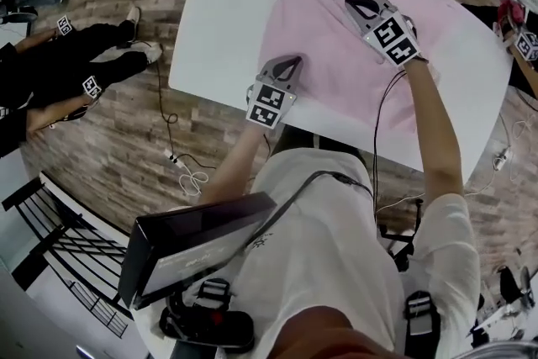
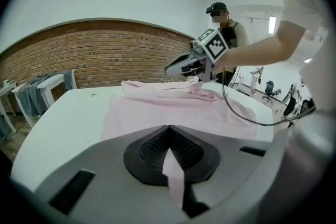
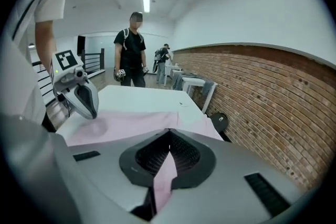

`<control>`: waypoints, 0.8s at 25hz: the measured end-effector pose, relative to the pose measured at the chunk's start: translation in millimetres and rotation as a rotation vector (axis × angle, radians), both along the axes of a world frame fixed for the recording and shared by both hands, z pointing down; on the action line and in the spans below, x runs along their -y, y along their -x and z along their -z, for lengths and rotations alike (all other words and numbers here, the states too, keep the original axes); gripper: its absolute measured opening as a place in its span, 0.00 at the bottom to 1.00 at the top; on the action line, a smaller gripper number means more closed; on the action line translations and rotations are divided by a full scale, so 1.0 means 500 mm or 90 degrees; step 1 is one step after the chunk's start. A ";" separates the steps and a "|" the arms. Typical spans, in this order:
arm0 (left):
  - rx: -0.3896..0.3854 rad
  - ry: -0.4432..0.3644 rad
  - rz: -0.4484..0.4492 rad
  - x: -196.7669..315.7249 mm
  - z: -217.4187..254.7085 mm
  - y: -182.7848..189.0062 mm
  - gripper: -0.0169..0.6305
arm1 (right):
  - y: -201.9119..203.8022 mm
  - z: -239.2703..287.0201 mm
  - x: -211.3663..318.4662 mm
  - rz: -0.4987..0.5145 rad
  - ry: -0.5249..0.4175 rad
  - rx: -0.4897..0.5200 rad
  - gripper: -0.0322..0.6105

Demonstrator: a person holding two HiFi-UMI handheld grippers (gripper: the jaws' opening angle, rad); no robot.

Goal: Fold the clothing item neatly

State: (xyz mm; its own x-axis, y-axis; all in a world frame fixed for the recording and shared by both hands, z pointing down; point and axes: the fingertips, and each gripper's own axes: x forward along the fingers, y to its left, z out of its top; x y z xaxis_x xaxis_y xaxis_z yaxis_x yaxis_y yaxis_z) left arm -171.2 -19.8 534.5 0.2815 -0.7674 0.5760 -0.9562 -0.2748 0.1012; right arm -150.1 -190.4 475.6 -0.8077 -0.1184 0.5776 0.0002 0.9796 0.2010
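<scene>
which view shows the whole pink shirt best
head view: it looks down on most of the pink shirt spread on the table. left gripper view shows it low and foreshortened; right gripper view only a strip. each shows a pinched fold between its jaws.

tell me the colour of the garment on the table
Plain pale pink garment, clearest in the head view.

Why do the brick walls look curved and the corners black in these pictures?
Left gripper view: the wide lens bows the brown brick wall into an arch and darkens the corners; right gripper view: same bowing, and the long ceiling lamp glares white; head view: the white table shows bent edges, and the pale pink cloth garment looks washed out.
</scene>
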 end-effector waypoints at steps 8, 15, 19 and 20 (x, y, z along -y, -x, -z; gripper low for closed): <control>0.010 -0.011 -0.093 0.072 0.007 -0.101 0.03 | -0.259 -0.032 -0.040 -0.136 0.037 -0.015 0.06; 0.012 -0.011 -0.187 0.115 0.014 -0.241 0.03 | -0.493 -0.054 -0.041 -0.286 0.047 -0.033 0.06; 0.015 0.000 -0.245 0.124 0.006 -0.322 0.03 | -0.591 -0.064 -0.034 -0.355 0.046 -0.042 0.06; 0.017 0.002 -0.259 0.125 0.004 -0.338 0.03 | -0.613 -0.066 -0.034 -0.369 0.045 -0.047 0.06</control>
State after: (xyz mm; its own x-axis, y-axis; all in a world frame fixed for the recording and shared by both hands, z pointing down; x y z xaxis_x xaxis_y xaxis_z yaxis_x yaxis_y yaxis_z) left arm -2.0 -82.4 532.7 0.5472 -0.5944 0.5893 -0.7715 -0.6312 0.0797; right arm 156.4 -173.5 508.6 -0.5799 -0.4875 0.6527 -0.5277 0.8352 0.1550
